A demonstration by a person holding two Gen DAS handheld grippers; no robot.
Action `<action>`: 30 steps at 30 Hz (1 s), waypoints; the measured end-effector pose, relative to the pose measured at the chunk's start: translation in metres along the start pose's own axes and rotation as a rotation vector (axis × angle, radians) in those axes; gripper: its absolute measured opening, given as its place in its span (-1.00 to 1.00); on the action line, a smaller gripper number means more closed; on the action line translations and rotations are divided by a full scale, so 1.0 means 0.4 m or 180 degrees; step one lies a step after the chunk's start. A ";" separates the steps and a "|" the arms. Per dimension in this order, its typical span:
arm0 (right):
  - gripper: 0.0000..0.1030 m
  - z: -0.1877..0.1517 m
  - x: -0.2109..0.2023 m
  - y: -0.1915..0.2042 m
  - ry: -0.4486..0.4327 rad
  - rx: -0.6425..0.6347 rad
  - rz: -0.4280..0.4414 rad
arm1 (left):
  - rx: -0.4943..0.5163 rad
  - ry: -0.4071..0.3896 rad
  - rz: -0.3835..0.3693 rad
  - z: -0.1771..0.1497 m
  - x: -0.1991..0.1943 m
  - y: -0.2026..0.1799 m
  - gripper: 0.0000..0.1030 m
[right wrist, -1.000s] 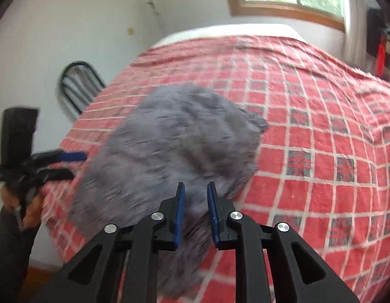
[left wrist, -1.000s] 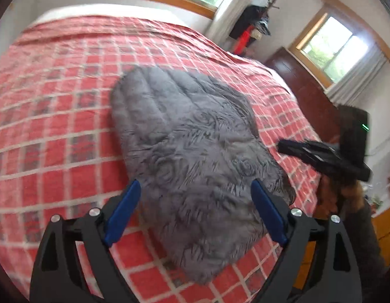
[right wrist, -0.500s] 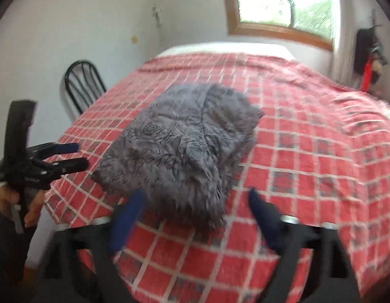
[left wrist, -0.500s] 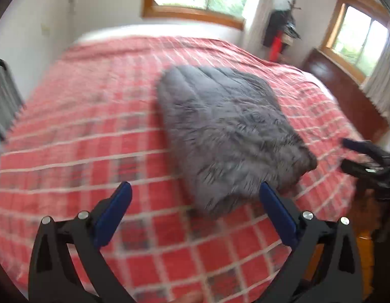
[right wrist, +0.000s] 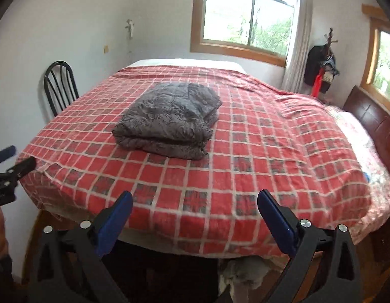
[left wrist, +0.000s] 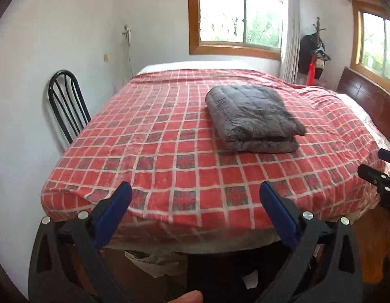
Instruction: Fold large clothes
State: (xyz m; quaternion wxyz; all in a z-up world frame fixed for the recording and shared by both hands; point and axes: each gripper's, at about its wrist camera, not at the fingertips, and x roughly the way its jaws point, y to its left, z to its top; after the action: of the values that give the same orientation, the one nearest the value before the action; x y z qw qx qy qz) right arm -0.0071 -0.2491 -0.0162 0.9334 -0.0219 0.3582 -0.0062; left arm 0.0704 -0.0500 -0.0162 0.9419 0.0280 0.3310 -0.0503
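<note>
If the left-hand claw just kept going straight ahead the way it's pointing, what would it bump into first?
Probably the red checked bedspread. The left gripper hangs open off the foot of the bed, aimed over the near edge. The folded gray garment lies farther on and to the right, so it would likely be missed; depth is hard to judge.

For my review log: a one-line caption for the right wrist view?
Open right gripper held back from the red plaid bed; folded grey fleece garment lies on it.

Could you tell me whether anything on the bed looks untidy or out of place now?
Nothing stands out. The grey garment lies folded in a compact stack on the red checked bedspread, and both the left tool and right tool are open and empty.
</note>
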 end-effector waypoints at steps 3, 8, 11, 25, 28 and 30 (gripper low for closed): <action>0.92 -0.009 -0.038 0.007 -0.0066 0.0033 -0.0021 | 0.0087 -0.0026 0.0022 -0.004 -0.037 -0.014 0.94; 0.92 -0.007 -0.092 0.012 -0.0240 0.0060 -0.0085 | 0.0126 -0.0023 -0.0017 -0.002 -0.078 -0.037 0.94; 0.92 -0.005 -0.107 0.017 -0.0292 0.0057 -0.0089 | 0.0099 -0.0063 -0.0052 -0.002 -0.093 -0.044 0.94; 0.92 -0.013 -0.090 0.022 -0.0240 0.0046 -0.0080 | 0.0072 0.0025 -0.0122 -0.012 -0.083 -0.063 0.94; 0.92 -0.013 -0.089 0.020 -0.0233 0.0050 -0.0078 | 0.0069 0.0034 -0.0110 -0.011 -0.081 -0.061 0.94; 0.92 -0.013 -0.089 0.020 -0.0243 0.0041 -0.0081 | 0.0065 0.0030 -0.0128 -0.011 -0.080 -0.059 0.94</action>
State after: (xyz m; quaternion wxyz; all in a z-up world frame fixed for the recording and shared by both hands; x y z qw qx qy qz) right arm -0.0370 -0.2404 0.0034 0.9463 -0.0207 0.3220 -0.0196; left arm 0.0401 -0.0707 0.0001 0.9387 0.0312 0.3355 -0.0725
